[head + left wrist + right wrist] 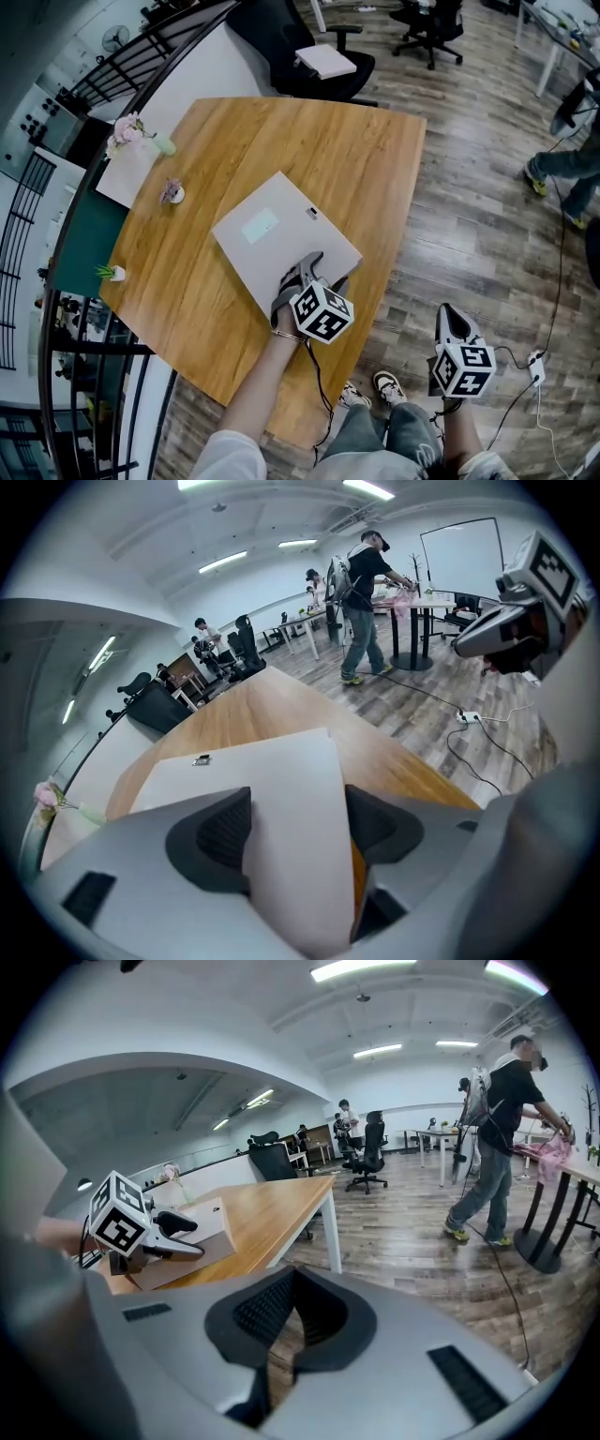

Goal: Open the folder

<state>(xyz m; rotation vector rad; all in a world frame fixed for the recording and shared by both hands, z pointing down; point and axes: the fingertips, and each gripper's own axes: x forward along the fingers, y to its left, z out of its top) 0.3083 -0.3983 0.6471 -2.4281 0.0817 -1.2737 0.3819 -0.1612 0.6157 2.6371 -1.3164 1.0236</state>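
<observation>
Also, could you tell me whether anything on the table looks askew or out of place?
Only the folder: it lies turned at an angle to the table edges, and its near corner sits between the open jaws of the left gripper. Nothing looks spilled or damaged.

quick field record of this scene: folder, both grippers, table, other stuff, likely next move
folder: grey, lying flat, looks closed
table: wooden, folder sits toward its near edge
left gripper: at the folder's near corner, jaws apart, cover edge between them, not clamped yet
right gripper: off the table, over the floor, jaws together, nothing between them
other items: small flower pot and small green plant near the table's left side
likely next: left jaws probably close on the cover and lift it
</observation>
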